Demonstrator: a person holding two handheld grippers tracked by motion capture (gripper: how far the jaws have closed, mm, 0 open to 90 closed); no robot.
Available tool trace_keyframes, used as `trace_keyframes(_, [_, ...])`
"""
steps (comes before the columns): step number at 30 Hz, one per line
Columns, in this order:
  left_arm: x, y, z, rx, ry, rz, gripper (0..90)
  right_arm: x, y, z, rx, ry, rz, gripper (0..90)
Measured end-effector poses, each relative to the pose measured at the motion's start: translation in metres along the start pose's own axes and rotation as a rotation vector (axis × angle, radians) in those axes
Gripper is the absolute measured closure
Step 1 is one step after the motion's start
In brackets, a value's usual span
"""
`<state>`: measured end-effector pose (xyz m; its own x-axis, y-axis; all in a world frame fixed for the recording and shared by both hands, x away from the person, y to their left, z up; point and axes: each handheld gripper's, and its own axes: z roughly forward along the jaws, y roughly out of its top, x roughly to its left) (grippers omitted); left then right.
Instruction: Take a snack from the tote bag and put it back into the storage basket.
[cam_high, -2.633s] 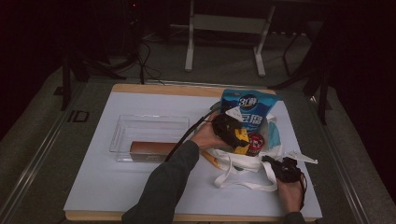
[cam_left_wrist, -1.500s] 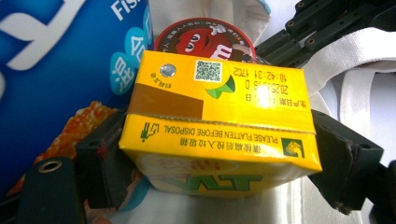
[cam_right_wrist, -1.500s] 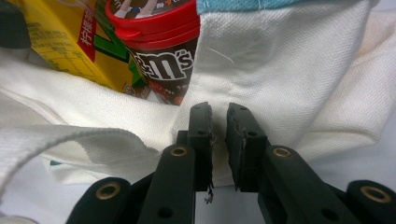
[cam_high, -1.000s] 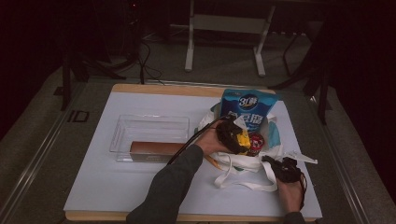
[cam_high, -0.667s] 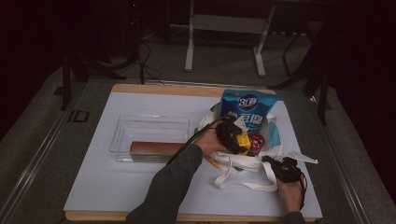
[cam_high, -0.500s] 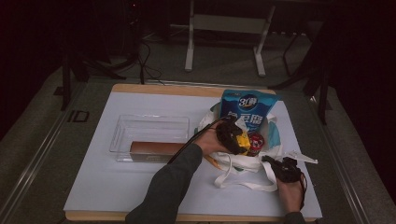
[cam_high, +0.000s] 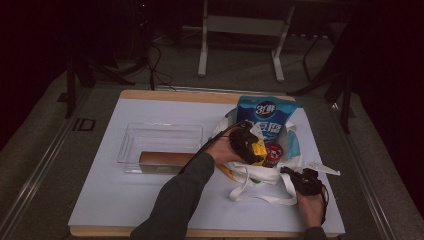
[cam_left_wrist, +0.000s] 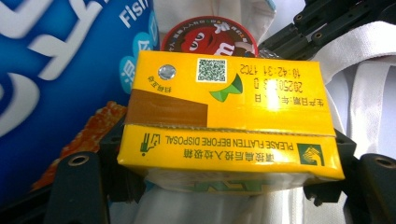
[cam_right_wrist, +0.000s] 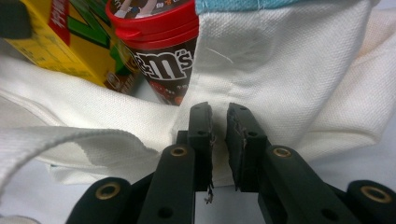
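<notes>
1. Left gripper (cam_high: 248, 145) is clamped on the yellow drink carton (cam_left_wrist: 229, 119). The carton sits crosswise between the two jaws, flat top toward the camera, pads pressing its sides.
2. The carton is held over the mouth of the white tote bag (cam_high: 270, 172), at the right half of the table (cam_high: 100, 210).
3. Right gripper (cam_right_wrist: 218, 135) is pinched on the bag's rim fabric, jaws nearly together with cloth between them, at the bag's near right edge.
4. Just behind the carton stands a round M&M's tub (cam_right_wrist: 159, 51) with a red lid, touching or nearly touching the carton.
5. A blue pouch (cam_high: 265, 117) stands upright in the bag's far side, close beside the carton. An orange printed pack (cam_left_wrist: 88, 135) shows under the carton's corner.
6. A clear plastic tray (cam_high: 160, 142) with a brown box (cam_high: 165, 159) at its near edge lies left of the bag, well apart from both grippers.
7. Bag handles (cam_high: 260, 192) lie loose on the table between the two hands.
</notes>
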<state>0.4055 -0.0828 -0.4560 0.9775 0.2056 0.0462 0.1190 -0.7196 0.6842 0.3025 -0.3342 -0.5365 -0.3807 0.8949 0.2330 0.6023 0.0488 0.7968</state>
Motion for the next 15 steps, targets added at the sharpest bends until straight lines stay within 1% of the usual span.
trace_keyframes(1, [-0.001,0.002,-0.005,-0.007,0.007,0.011,28.8,0.000,0.000,0.000,0.000,0.000,0.001,80.1])
trace_keyframes(3, [-0.001,0.004,-0.012,-0.030,0.009,-0.001,28.8,0.000,0.000,0.000,0.001,0.000,0.001,80.0])
trace_keyframes(4, [-0.001,0.005,-0.016,-0.034,0.011,0.007,28.8,0.000,0.000,0.000,0.001,0.000,0.001,80.0])
trace_keyframes(5, [-0.001,0.005,-0.016,-0.034,0.011,0.007,28.8,0.000,0.000,0.000,0.001,0.000,0.002,80.0])
trace_keyframes(6, [-0.001,0.007,-0.023,-0.051,0.012,-0.001,28.8,0.000,0.000,0.000,0.001,0.000,0.002,80.0])
trace_keyframes(7, [-0.001,0.007,-0.023,-0.051,0.012,-0.001,28.8,0.000,0.000,0.000,0.001,-0.001,0.001,80.1])
trace_keyframes(9, [0.000,0.008,-0.033,-0.056,0.019,0.003,28.8,0.000,0.000,0.000,0.001,-0.001,0.001,80.1])
trace_keyframes(11, [0.002,0.008,-0.042,-0.082,0.018,-0.019,28.8,0.000,0.000,0.000,0.000,-0.001,0.000,80.0])
trace_keyframes(13, [0.003,0.006,-0.052,-0.103,0.024,-0.023,28.8,0.000,0.000,0.000,0.000,-0.001,0.000,80.1])
trace_keyframes(14, [0.004,0.006,-0.055,-0.108,0.021,-0.029,28.8,0.000,0.000,0.000,0.000,-0.002,0.000,80.1])
trace_keyframes(15, [0.004,0.005,-0.058,-0.111,0.022,-0.028,28.8,0.000,0.000,0.000,0.000,-0.002,-0.001,80.1])
